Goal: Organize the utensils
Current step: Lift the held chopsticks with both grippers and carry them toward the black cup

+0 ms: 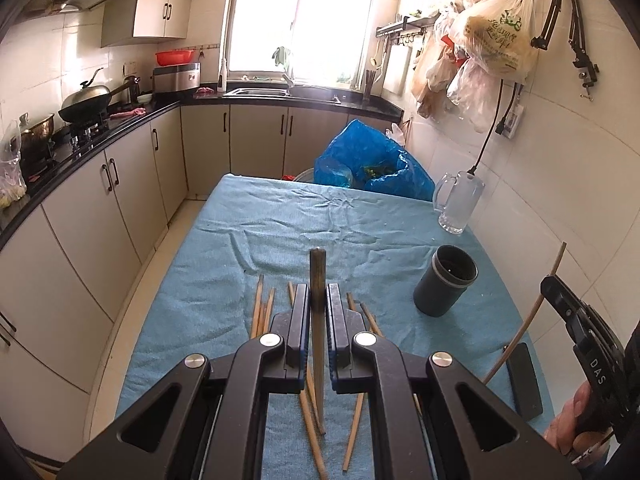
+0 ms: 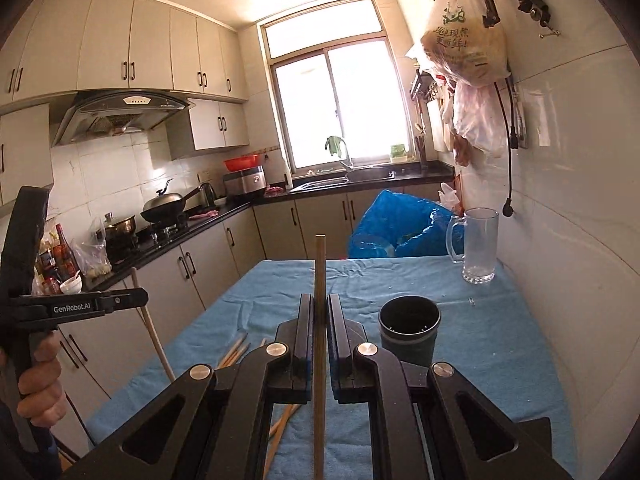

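My left gripper (image 1: 318, 294) is shut on one wooden chopstick (image 1: 317, 276) that stands upright between the jaws above the blue cloth. Several loose chopsticks (image 1: 262, 310) lie on the cloth under and around it. My right gripper (image 2: 319, 306) is shut on another upright chopstick (image 2: 319, 264). A dark round holder cup (image 1: 446, 286) stands upright and open on the cloth to the right of the left gripper; in the right wrist view the cup (image 2: 409, 330) is just right of my right gripper. The right gripper also shows at the left wrist view's right edge, its chopstick (image 1: 532, 312) slanting up.
A blue cloth (image 1: 280, 232) covers the table. A glass mug (image 1: 458, 202) stands at the far right by the tiled wall. A blue plastic bag (image 1: 372, 160) sits past the far edge. A dark flat object (image 1: 524, 380) lies at the near right. Kitchen cabinets (image 1: 100, 200) run along the left.
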Available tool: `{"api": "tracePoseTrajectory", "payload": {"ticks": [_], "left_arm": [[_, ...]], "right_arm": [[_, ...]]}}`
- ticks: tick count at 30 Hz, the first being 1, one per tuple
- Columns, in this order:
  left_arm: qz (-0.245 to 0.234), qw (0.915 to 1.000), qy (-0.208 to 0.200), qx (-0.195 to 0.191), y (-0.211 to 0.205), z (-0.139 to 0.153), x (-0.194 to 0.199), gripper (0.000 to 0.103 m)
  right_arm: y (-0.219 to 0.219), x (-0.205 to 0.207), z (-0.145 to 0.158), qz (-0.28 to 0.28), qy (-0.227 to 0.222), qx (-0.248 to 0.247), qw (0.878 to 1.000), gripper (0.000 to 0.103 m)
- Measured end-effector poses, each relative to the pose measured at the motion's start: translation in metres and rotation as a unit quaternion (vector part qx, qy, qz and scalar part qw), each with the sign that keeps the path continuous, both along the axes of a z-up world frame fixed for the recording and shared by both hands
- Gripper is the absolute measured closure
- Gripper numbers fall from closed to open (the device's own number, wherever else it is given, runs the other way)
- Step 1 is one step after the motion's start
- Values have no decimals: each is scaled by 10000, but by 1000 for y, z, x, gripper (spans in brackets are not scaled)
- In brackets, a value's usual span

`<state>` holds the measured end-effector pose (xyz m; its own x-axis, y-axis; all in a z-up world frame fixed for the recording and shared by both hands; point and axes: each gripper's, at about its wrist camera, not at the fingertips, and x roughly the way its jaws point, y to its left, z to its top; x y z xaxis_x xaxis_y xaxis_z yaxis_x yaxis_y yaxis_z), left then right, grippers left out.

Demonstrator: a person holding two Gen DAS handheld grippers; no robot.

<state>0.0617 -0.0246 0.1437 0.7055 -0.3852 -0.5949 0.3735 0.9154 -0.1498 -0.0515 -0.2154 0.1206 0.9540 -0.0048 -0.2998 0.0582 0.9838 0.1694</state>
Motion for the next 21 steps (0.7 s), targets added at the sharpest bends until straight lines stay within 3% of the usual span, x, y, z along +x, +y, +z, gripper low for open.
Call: {"api": "tracePoseTrajectory", "payload": {"ticks": [21], "left_arm": [[-88,9998,-142,-75,-8,25,4,96]], "right_arm": [[-16,-6,17,-223,-173,115,9995,97]]}}
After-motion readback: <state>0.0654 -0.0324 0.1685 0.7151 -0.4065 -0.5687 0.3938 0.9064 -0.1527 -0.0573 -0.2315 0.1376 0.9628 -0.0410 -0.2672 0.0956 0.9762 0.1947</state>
